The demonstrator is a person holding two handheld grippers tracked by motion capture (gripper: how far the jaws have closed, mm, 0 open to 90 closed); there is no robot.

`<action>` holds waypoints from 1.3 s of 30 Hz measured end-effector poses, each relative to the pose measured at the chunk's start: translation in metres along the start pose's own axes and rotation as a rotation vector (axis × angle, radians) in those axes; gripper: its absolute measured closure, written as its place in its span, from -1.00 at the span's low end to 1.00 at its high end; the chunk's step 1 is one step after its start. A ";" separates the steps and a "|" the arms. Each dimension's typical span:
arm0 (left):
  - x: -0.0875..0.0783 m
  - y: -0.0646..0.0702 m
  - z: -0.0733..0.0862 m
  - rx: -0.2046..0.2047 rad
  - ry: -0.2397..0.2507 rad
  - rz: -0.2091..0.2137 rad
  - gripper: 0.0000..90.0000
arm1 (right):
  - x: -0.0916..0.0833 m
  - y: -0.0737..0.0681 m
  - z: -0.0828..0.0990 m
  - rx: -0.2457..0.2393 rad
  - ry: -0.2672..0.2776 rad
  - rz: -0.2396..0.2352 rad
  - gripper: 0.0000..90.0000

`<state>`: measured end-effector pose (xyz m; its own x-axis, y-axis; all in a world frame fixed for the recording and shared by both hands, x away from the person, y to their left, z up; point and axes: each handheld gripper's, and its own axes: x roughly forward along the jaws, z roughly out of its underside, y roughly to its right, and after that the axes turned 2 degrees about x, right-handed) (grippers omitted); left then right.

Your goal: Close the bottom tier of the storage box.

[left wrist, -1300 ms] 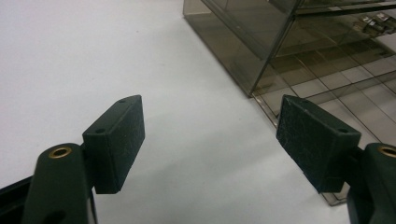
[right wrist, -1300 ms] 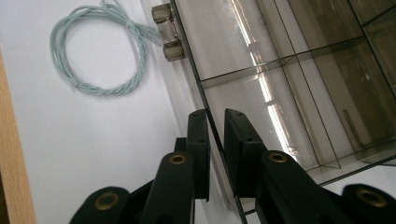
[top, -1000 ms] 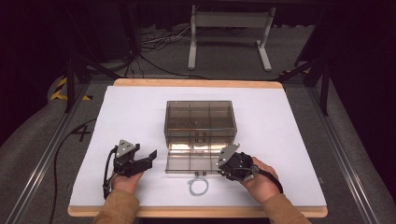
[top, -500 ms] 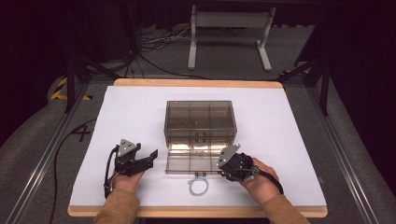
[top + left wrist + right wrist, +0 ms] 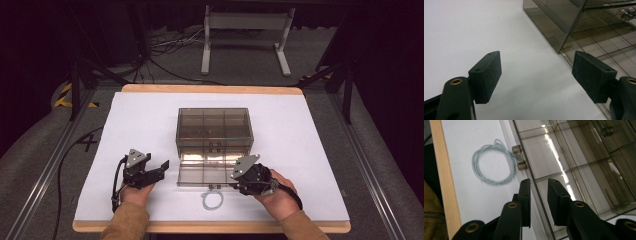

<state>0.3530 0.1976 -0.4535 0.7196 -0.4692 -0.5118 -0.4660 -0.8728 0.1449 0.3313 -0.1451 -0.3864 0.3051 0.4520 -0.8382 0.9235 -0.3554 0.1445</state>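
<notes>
Smoky clear drawer (image 5: 210,172), pulled open

A black "4" is marked on the grey floor (image 5: 60,150) left of the table (image 5: 300,150)

The box (image 5: 214,131) in the frame's middle is smoky, see-through plastic, glossy, and so is its pulled-out drawer (image 5: 564,165), with shiny metal knobs (image 5: 517,149). The table cover (image 5: 150,120) looks matt white, its edge (image 5: 210,226) pale wood. The cord loop (image 5: 491,161) is twisted, pale thread. Gripper pads (image 5: 487,75) look matt black, finely rough.
</notes>
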 end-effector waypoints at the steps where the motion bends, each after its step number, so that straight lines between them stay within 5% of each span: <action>1: 0.000 0.000 0.000 0.000 0.000 0.000 -0.46 | 0.000 -0.001 -0.001 -0.007 0.001 -0.003 0.62; 21: -0.001 -0.002 0.000 -0.021 0.008 0.015 -0.46 | 0.013 -0.018 -0.028 -0.041 0.025 -0.070 0.54; 39: 0.000 0.000 0.000 -0.001 0.005 0.016 -0.46 | 0.038 -0.032 -0.042 -0.093 0.025 -0.120 0.48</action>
<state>0.3526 0.1981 -0.4537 0.7149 -0.4833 -0.5053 -0.4767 -0.8656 0.1535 0.3230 -0.0818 -0.4006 0.1962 0.5076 -0.8389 0.9708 -0.2213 0.0931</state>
